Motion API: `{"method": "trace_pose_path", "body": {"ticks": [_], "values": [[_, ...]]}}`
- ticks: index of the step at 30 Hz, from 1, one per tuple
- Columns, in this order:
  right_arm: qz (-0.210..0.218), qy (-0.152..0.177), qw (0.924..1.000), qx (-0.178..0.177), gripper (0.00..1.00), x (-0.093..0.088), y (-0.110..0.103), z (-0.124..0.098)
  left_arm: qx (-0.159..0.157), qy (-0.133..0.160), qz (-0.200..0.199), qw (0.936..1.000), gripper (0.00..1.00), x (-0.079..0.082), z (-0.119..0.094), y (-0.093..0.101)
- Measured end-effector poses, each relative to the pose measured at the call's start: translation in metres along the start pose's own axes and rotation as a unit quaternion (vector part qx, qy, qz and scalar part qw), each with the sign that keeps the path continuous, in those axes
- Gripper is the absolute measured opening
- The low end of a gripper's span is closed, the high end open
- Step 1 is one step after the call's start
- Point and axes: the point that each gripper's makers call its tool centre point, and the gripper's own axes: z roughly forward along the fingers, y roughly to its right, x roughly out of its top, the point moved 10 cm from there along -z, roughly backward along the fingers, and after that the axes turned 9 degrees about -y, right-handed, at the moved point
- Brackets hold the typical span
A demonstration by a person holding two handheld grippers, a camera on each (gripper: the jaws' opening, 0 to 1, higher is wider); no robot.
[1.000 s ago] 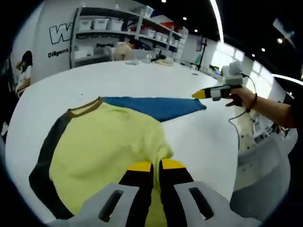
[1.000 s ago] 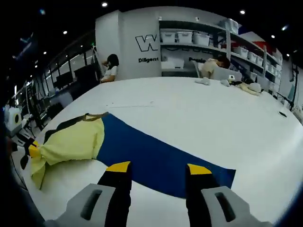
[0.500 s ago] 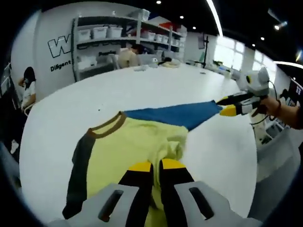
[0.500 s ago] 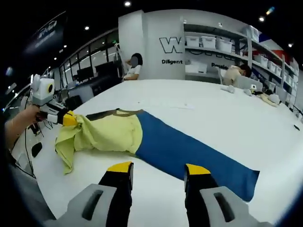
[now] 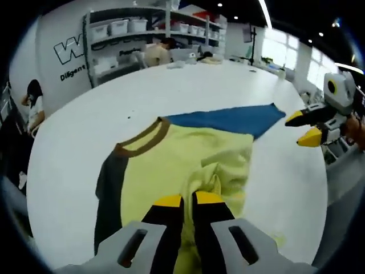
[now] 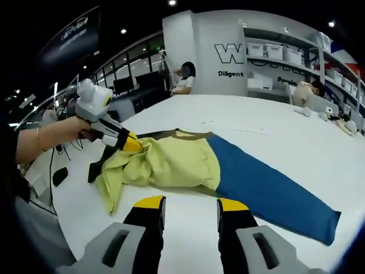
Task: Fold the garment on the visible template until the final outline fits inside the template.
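Comparing w/ 0.5 s ago: your right gripper (image 6: 187, 204) has backed off the blue sleeve (image 6: 274, 191); in the left gripper view it now sits apart from the sleeve tip, jaws narrowly parted, holding nothing. Left gripper (image 5: 182, 199) still clamped on a bunched fold of the yellow body. In the right gripper view that pinch point looks lifted, cloth hanging below it.

Shirt (image 5: 188, 157) lies on the white table (image 5: 85, 125), toward the near edge. Yellow body, brown collar (image 5: 142, 138), dark sleeve (image 5: 108, 200) on one side, blue sleeve stretched out flat on the other. Body is rumpled around your left jaws, rest fairly flat. Can't make out a template outline.

Writing: back wall (image 6: 228, 40) has a big "W…" cut off by shelving, and "Diligent" below it, rest hidden. Shelf bins (image 6: 268, 51) too small to read.
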Motion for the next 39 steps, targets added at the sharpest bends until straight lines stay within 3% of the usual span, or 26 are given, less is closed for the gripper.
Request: {"method": "trace_pose_path", "body": {"ticks": [6, 12, 22, 30, 39], "values": [[-0.024, -0.016, 0.999, 0.034, 0.3, 0.005, -0.029, 0.022, 0.021, -0.011, 0.003, 0.9997, 0.08, -0.002, 0.008, -0.006], [-0.017, -0.027, 0.9982, 0.05, 0.24, 0.012, -0.053, 0.045, 0.038, -0.027, 0.005, 0.9989, 0.1, -0.008, 0.014, -0.013], [-0.029, -0.022, 0.9969, 0.07, 0.22, 0.028, -0.09, 0.078, 0.03, -0.026, -0.015, 0.9991, 0.1, -0.016, 0.021, -0.016], [-0.013, -0.024, 0.9975, 0.064, 0.23, 0.04, -0.103, 0.104, 0.024, -0.023, -0.023, 0.9992, 0.09, -0.019, 0.026, -0.017], [-0.024, -0.053, 0.9972, 0.047, 0.21, 0.036, -0.107, 0.134, 0.015, -0.02, -0.028, 0.9993, 0.09, -0.019, 0.029, -0.022]]}}
